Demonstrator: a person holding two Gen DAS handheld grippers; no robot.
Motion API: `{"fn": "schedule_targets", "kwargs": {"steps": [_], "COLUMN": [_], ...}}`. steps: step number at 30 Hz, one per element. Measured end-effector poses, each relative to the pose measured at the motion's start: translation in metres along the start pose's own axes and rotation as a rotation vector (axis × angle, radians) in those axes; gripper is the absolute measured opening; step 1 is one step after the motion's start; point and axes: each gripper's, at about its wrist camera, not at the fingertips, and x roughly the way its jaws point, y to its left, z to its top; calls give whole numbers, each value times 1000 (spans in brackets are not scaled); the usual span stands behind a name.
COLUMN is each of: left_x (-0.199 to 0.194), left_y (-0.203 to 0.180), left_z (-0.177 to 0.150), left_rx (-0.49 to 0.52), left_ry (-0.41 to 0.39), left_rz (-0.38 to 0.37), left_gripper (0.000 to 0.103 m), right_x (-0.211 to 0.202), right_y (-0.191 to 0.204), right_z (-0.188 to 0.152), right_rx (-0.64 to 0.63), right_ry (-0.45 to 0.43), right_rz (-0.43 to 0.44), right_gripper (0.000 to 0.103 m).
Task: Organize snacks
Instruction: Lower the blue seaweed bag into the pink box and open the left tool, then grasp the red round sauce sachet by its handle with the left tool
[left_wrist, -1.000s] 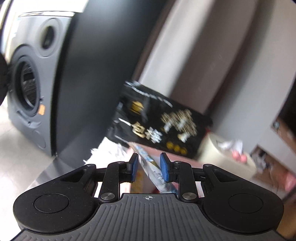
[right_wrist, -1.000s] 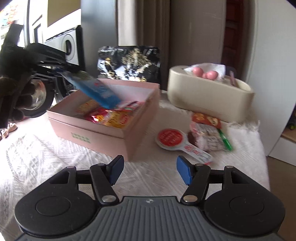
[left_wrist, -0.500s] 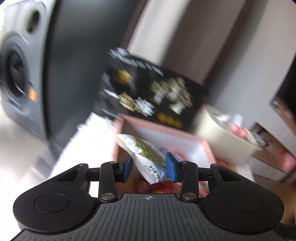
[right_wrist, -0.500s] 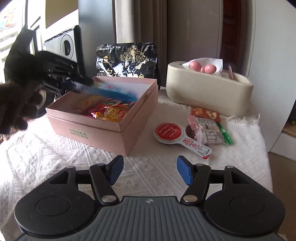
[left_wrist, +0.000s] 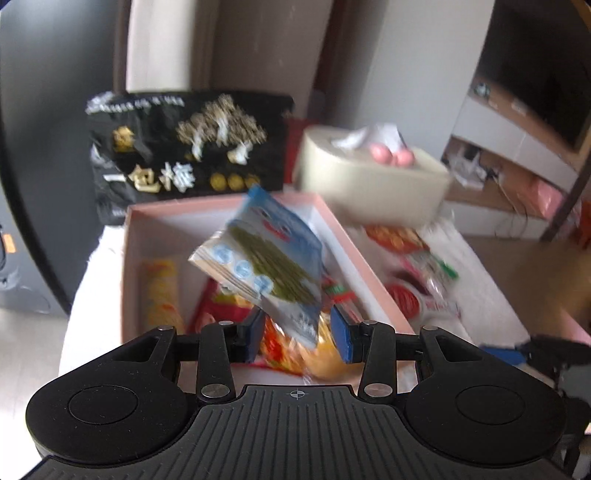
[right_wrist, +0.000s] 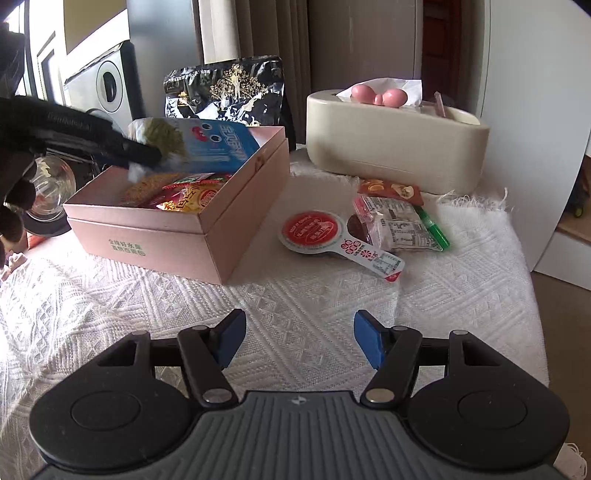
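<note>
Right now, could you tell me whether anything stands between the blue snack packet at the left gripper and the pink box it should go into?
Nothing visible does. The blue snack packet hangs over the open, lidless pink box, between the left gripper's parted fingers, with only snacks below.

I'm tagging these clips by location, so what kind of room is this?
Most likely a room in someone's home, perhaps a living or utility area. A front-loading washing machine stands beside curtains, and a tissue box sits on a table under a white knitted cloth.
</note>
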Motion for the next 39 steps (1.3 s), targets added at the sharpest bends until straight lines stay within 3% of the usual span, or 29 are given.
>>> {"fn": "schedule_targets", "kwargs": {"steps": [3,9,11,15,17,21,25,27,30,34,39], "left_x": [-4,-31,-44,-61,-54,-12,38,55,48,16,-11], "left_y": [3,7,8,-4,-12,-16,-3,7,14,23,13], "left_z": [-6,-12,-13,-12,-3,32,56,58,50,34,24], "left_rx": [4,36,20,-3,22,-20,-74,-96,-84,-121,-85], "left_ry": [6,-67,-124,-207,-217,-204,-138,-56,-29,-80,-136], "left_rz": [78,225,212,74,23,-63,2,40,66,79,35], "left_gripper": [44,44,44,44,44,44,44,42,42,41,41], "right_x": [0,2,4,3,3,4,5,5,5,13,37], "right_y": [-2,-8,-10,-10,-10,-10,-7,-9,-14,-21,-21], "right_z": [-2,-6,-7,-3,1,6,2,0,1,10,28], "right_rx": [9,24,29,-3,-24,-23,-19,-22,-35,-64,-149], "right_ry": [5,19,24,10,0,-3,13,20,13,-2,-30], "right_rz": [-1,-3,-1,-26,-49,-53,-34,-38,-67,-85,-76], "right_gripper": [65,65,65,65,65,65,65,65,65,66,66]}}
